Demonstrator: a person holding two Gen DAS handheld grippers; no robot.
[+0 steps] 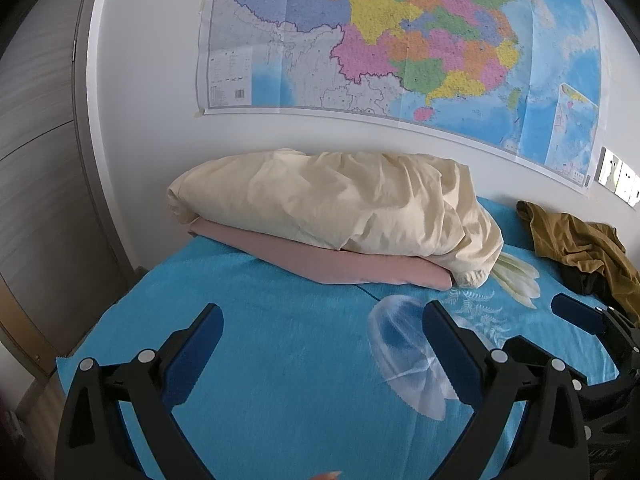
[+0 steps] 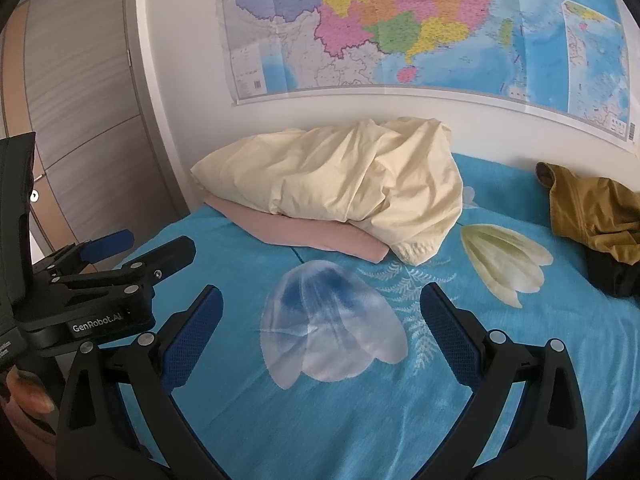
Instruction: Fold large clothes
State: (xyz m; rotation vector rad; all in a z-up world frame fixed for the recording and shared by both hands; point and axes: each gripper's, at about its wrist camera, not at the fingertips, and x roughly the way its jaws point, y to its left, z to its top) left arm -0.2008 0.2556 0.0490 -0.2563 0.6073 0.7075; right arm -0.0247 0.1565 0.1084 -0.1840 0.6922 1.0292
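Over on the left wrist view, the left gripper [image 1: 322, 334] has its fingers [image 1: 200, 344] spread wide, grabbing nothing, just hovering above the blue bed sheet [image 1: 280, 320]. The mustard garment [image 1: 580, 244] lies crumpled far off to the right, well apart from them. Right wrist view: the right gripper [image 2: 320, 320] is likewise spread wide and empty over the flower print [image 2: 332, 320], with the garment ahead-right near the bed's edge, beside the cream bedding [image 2: 340, 184].

A coloured map [image 1: 400, 40] is taped to the white wall [image 1: 152, 80] at twelve o'clock; a wooden wardrobe [image 1: 40, 140] is seen at nine o'clock.
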